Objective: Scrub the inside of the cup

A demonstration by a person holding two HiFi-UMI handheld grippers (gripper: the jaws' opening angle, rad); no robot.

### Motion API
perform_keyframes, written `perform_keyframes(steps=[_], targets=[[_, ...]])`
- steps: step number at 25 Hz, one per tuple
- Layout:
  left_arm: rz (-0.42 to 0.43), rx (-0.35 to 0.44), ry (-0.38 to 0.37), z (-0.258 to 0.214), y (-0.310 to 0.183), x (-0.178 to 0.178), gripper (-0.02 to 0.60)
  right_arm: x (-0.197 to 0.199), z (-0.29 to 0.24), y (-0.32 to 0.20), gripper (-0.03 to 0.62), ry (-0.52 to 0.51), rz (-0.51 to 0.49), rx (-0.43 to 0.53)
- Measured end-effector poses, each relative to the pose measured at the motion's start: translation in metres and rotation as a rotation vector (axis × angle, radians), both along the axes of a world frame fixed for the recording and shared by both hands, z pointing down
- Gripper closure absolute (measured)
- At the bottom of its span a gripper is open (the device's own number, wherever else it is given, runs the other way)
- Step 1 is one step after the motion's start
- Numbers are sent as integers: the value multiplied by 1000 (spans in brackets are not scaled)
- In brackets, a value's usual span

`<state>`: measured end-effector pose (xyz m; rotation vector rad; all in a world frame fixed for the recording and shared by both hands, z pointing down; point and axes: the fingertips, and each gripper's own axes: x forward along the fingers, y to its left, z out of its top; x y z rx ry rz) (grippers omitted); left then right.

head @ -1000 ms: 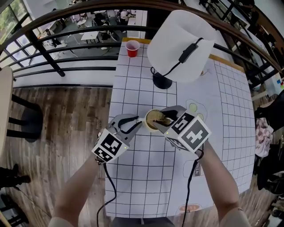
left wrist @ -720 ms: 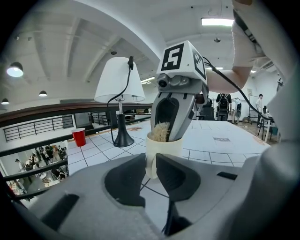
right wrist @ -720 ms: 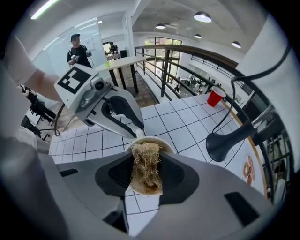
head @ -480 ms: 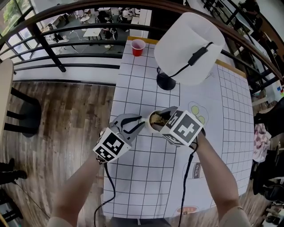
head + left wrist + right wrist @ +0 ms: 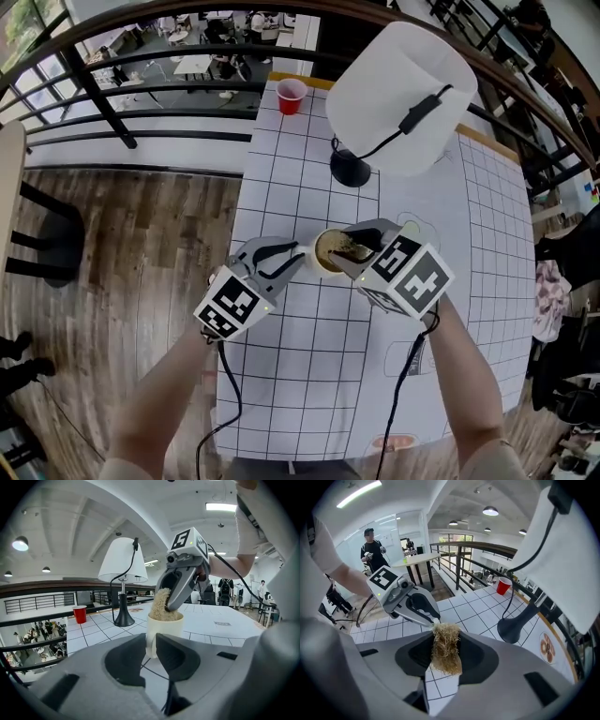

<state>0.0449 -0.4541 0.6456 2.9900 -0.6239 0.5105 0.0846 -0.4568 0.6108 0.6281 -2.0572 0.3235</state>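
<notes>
A cream cup (image 5: 325, 253) stands on the white gridded table (image 5: 309, 375). My left gripper (image 5: 292, 259) reaches it from the left and is shut on the cup's handle (image 5: 151, 641). My right gripper (image 5: 352, 250) comes in from the right, tilted down, and is shut on a tan fibrous scrubber (image 5: 446, 648). The scrubber (image 5: 162, 603) sits in the cup's mouth and sticks up above the rim. In the right gripper view the cup is hidden behind the scrubber and the jaws, and the left gripper (image 5: 433, 619) shows beyond them.
A lamp with a big white shade (image 5: 398, 94) and black base (image 5: 349, 170) stands just behind the cup. A red cup (image 5: 291, 96) sits at the far table edge by a railing. The table's left edge drops to wooden floor (image 5: 112, 281). A person (image 5: 372, 545) stands far off.
My right gripper swung left over the cup with the scrubber, then came back toward the right. The left gripper and the cup stayed where they were.
</notes>
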Motion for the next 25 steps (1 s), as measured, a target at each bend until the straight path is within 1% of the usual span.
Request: perform_keyframes(steps=[2, 4, 9, 11, 13, 14, 16, 18, 20, 23, 25], targets=[[-11, -4, 4, 0, -1, 0, 520, 1, 10, -2, 464, 38, -5, 7], [-18, -7, 6, 0, -1, 0, 525, 0, 21, -1, 464, 72, -25, 3], [-9, 1, -6, 3, 0, 1, 525, -4, 35, 4, 468, 59, -49, -56], [-12, 8, -25, 6, -1, 0, 525, -7, 33, 7, 470, 23, -53, -94], [-23, 6, -35, 8, -2, -2, 526, -8, 22, 8, 470, -42, -34, -111], [-24, 4, -36, 9, -1, -3, 526, -7, 14, 8, 470, -66, -26, -103], [-21, 6, -39, 9, 0, -3, 528, -5, -5, 9, 470, -78, -24, -61], [-24, 8, -41, 8, 0, -3, 529, -3, -20, 8, 470, -57, -29, -14], [-25, 9, -39, 8, 0, -3, 529, -2, -21, 6, 470, -5, -35, 14], [-22, 6, -29, 7, 1, -3, 529, -4, -1, 5, 470, 95, -66, 35], [-19, 8, -21, 5, 4, -3, 529, -6, 16, 5, 468, 136, -80, 20]])
